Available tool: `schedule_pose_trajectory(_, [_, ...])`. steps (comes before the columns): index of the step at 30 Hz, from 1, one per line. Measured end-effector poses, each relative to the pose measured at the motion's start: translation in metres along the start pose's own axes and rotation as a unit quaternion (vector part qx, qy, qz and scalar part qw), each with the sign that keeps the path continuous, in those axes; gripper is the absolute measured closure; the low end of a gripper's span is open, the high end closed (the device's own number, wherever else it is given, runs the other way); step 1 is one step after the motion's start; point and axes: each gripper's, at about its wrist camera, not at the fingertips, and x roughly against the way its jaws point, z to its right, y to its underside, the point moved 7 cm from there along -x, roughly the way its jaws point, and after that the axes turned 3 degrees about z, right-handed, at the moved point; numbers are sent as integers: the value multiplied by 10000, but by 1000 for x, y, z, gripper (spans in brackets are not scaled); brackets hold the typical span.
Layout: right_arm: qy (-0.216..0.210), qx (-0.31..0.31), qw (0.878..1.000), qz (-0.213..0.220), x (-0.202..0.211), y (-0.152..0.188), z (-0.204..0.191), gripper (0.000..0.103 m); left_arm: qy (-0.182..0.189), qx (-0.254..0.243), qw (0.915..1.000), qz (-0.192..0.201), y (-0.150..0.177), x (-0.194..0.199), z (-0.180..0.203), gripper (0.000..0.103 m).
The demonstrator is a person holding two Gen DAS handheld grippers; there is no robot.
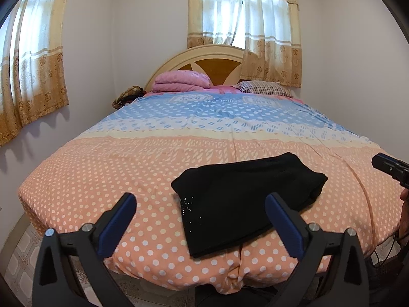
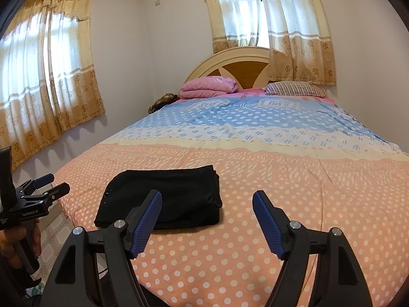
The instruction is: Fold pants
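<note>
Black pants (image 1: 245,199) lie folded in a compact rectangle on the orange polka-dot bedspread (image 1: 107,179) near the foot of the bed; they also show in the right wrist view (image 2: 163,199). My left gripper (image 1: 202,199) is open and empty, held off the foot edge, its fingers either side of the pants' near left corner. My right gripper (image 2: 207,197) is open and empty above the bed, just right of the pants. Each gripper shows in the other's view, the left (image 2: 51,183) and the right (image 1: 388,166).
A folded pink blanket (image 1: 181,80) and a striped pillow (image 1: 263,88) lie at the headboard (image 1: 204,58). Curtained windows (image 1: 242,15) are behind and at left. Tiled floor (image 1: 23,255) lies beyond the bed's left corner.
</note>
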Motion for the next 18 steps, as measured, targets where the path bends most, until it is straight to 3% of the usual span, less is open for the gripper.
schedule_pose_trajectory(18, [0, 62, 10000, 17, 1, 0, -3, 26, -23, 46, 10000, 41, -4, 3, -3, 0])
